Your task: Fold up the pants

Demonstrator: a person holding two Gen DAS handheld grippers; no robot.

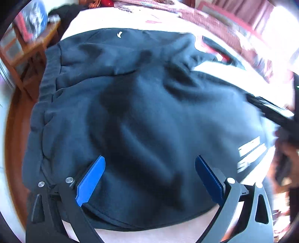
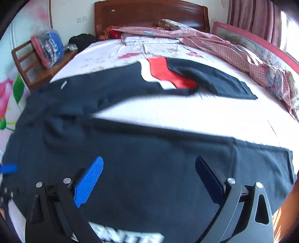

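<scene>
White-sheeted bed [image 2: 186, 115], wooden headboard [image 2: 151, 15] far. Dark pants [image 2: 130, 149] lay spread. Left gripper [image 1: 149, 179] and right gripper [image 2: 149, 179] hovered, jaws parted, grasping nothing.

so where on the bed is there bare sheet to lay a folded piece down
The clearest bare patch is the white bed sheet in the wedge between the two legs of the dark navy pants. More free sheet lies beyond the far leg, toward the wooden headboard. The right edge is crowded by the rumpled pink checked quilt.
</scene>
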